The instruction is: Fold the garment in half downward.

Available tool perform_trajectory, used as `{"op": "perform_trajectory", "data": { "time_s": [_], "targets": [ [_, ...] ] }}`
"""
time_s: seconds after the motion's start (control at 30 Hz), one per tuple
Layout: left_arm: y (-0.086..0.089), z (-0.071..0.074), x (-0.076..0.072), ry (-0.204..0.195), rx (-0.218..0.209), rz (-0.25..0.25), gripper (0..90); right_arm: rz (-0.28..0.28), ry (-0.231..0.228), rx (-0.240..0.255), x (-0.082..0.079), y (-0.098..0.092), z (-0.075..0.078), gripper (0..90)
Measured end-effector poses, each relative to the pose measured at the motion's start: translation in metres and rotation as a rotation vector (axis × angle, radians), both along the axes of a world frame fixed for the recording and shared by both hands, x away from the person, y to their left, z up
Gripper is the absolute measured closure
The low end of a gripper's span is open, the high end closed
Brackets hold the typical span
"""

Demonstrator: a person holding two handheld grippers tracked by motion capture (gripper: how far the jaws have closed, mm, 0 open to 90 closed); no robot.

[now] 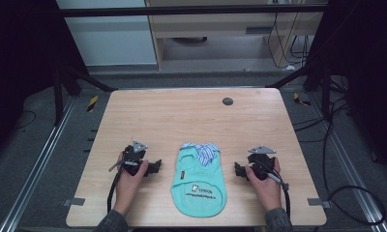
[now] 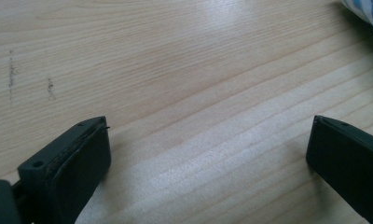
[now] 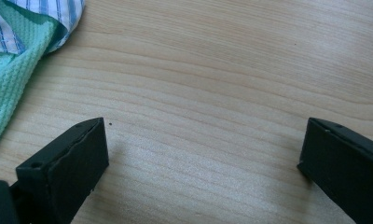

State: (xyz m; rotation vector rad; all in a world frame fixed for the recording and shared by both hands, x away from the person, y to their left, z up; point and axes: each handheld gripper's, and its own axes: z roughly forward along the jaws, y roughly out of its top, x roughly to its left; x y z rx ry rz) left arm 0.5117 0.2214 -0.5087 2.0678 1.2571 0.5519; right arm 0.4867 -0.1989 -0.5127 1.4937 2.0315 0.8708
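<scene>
Pale wood surface (image 1: pixel 191 116) lies bare around a flat mint knit shirt (image 1: pixel 199 183); left tool (image 1: pixel 155 166) and right tool (image 1: pixel 237 170) flank it, jaws apart.

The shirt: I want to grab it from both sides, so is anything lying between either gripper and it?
Nothing visible. Bare table separates the left gripper and right gripper from the shirt.
</scene>
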Motion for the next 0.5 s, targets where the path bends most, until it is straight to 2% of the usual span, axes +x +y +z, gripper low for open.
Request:
{"op": "perform_trajectory", "data": {
  "time_s": [0.27, 0.43, 0.5],
  "targets": [
    [-0.0013, -0.0001, -0.0039, 0.000, 0.000, 0.004, 0.0, 0.010, -0.001, 0.002, -0.0022, 0.0008, 0.0000, 1.1],
    [-0.0004, 0.0004, -0.0080, 0.000, 0.001, -0.029, 0.0, 0.013, -0.001, 0.001, -0.0021, 0.0005, 0.0001, 1.2],
    [0.0003, 0.0005, -0.0102, -0.012, -0.002, -0.038, 2.0, 0.015, 0.000, 0.007, -0.0025, 0.0002, 0.0002, 2.2]
  ]
}}
